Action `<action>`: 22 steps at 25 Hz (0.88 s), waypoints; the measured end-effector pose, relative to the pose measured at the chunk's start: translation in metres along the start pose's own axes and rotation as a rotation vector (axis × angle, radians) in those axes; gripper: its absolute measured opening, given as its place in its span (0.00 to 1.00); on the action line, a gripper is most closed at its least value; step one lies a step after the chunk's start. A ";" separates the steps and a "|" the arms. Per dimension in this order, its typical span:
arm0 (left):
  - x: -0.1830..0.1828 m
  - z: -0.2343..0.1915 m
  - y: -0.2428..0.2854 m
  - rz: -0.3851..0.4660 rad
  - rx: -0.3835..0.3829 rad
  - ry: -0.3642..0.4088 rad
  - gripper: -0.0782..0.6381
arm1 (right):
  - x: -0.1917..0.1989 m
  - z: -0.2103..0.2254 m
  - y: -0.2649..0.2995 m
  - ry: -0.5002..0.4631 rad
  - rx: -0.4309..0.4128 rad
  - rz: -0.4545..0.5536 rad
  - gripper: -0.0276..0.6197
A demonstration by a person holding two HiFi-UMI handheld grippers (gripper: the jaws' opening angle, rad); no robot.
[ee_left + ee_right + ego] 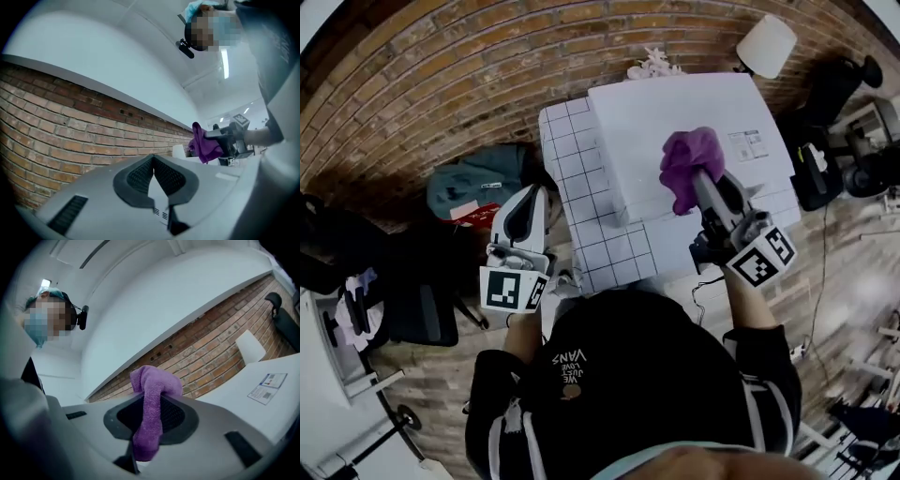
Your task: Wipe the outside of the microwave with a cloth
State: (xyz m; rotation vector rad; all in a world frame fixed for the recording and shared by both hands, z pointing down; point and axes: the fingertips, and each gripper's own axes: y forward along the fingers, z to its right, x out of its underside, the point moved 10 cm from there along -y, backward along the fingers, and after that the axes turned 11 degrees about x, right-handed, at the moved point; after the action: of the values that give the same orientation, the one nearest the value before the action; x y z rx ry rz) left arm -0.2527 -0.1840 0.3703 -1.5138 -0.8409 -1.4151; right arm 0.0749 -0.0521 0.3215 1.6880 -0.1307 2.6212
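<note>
Right gripper (701, 187) pinches purple cloth (686, 161) mid-fold over microwave (647, 122) top; left gripper (527, 208) jaws pressed together, empty. Cloth likely light, limp.

**Purple against white**

The cloth (149, 404) is vivid purple, the microwave (675, 122) plain white. The table cover (572, 178) is white with a dark grid. The left gripper (153, 161) and right gripper (701, 180) are pale grey with black pads, and their cubes carry black-and-white squares. The wall (70, 136) is red-brown brick.
</note>
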 end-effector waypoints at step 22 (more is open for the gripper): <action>0.006 -0.067 -0.066 0.005 0.370 -0.046 0.12 | 0.118 -0.145 -0.049 -0.111 0.512 0.191 0.14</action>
State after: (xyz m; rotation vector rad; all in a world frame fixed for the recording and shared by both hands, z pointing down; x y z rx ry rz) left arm -0.3387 -0.2197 0.3839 -1.2665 -1.0608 -1.1477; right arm -0.1026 0.0058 0.3716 2.0554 0.4386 2.8746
